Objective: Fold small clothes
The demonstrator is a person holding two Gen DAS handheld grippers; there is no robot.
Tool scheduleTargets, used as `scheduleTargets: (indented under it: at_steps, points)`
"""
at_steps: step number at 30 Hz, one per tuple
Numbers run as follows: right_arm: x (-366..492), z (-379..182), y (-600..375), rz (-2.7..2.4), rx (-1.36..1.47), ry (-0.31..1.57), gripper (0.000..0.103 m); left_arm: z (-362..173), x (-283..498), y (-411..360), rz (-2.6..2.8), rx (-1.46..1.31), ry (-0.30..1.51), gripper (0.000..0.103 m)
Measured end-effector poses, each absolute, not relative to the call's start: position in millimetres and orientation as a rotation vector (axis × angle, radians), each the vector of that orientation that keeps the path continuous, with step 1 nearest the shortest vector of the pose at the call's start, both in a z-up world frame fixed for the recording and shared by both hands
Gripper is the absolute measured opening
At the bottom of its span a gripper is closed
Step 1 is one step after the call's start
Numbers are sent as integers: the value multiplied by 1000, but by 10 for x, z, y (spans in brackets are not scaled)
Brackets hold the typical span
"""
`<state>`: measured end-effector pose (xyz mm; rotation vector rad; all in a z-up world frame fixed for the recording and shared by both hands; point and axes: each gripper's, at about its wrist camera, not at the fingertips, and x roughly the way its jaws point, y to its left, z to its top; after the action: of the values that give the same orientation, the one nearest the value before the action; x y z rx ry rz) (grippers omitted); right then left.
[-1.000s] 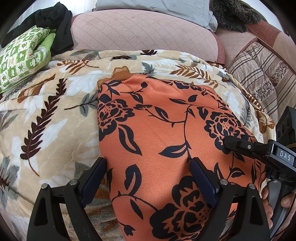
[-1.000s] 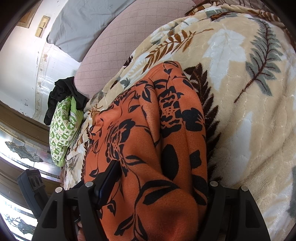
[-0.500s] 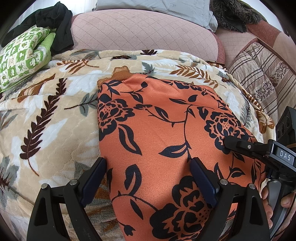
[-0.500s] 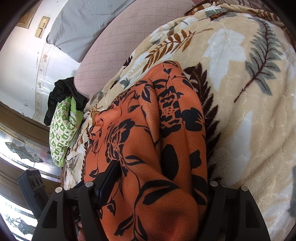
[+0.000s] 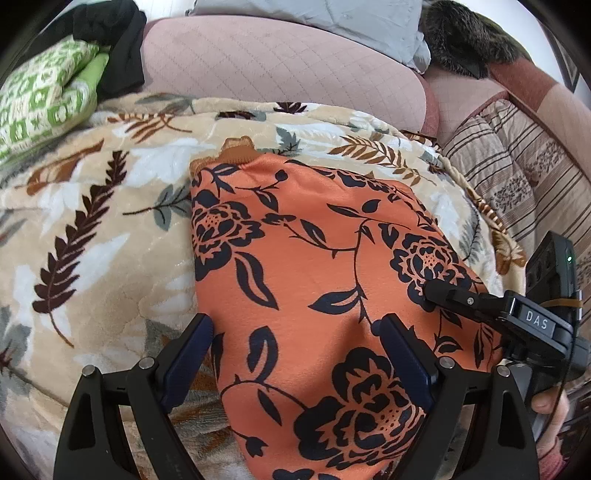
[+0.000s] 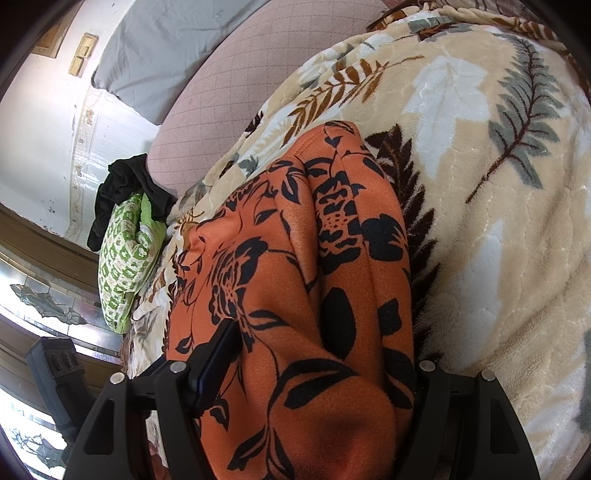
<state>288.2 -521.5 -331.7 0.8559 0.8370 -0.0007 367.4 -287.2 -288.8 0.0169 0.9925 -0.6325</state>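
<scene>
An orange garment with a black flower print (image 5: 317, 266) lies flat on the leaf-patterned blanket (image 5: 96, 229). My left gripper (image 5: 295, 354) is open over its near left edge, one finger (image 5: 184, 362) on the blanket, the other (image 5: 402, 362) on the cloth. My right gripper (image 6: 317, 354) is open and straddles the garment's right edge (image 6: 332, 295); its right finger is hidden behind bunched cloth. One finger of it (image 5: 458, 295) shows in the left wrist view, lying on the cloth.
A pink quilted cushion (image 5: 280, 59) and grey pillow (image 5: 332, 18) lie at the back. A green patterned folded cloth (image 5: 40, 103) with a black garment (image 5: 118, 44) sits far left. A striped cushion (image 5: 517, 184) is at the right.
</scene>
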Motion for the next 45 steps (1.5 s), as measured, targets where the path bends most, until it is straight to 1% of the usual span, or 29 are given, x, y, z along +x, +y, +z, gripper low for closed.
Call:
scheduleTargets:
  at_steps: [6, 11, 13, 31, 34, 38, 41, 42, 44, 45]
  points:
    - [2883, -3318, -5221, -3, 857, 835, 73, -3017, 3770, -2810, -669, -11, 1050, 92]
    - [2861, -3315, -5224, -16, 854, 824, 69, -3030, 3631, -2968, -645, 99, 987, 92]
    - [2845, -3313, -5222, -22, 854, 820, 68, -3028, 3619, -2971, -643, 103, 981, 92]
    - [2841, -3316, -5213, -26, 858, 818, 68, -3026, 3652, -2965, -630, 109, 986, 92]
    - [2842, -3316, -5216, -27, 858, 818, 68, -3065, 3715, -2935, -633, 89, 1020, 97]
    - [2842, -3319, -5216, -28, 855, 818, 68, -3194, 3826, -2822, -646, -54, 1136, 98]
    - [2843, -3313, -5200, -36, 850, 817, 67, -3174, 3743, -2902, -680, -28, 1124, 98]
    - [2841, -3309, -5189, -41, 845, 816, 67, -3151, 3712, -2930, -680, -19, 1110, 96]
    - [2842, -3291, -5158, -52, 834, 813, 64, -3076, 3645, -2968, -682, -5, 1067, 87]
    - [2845, -3273, -5144, -57, 825, 811, 63, -3029, 3626, -2964, -683, -4, 1047, 75]
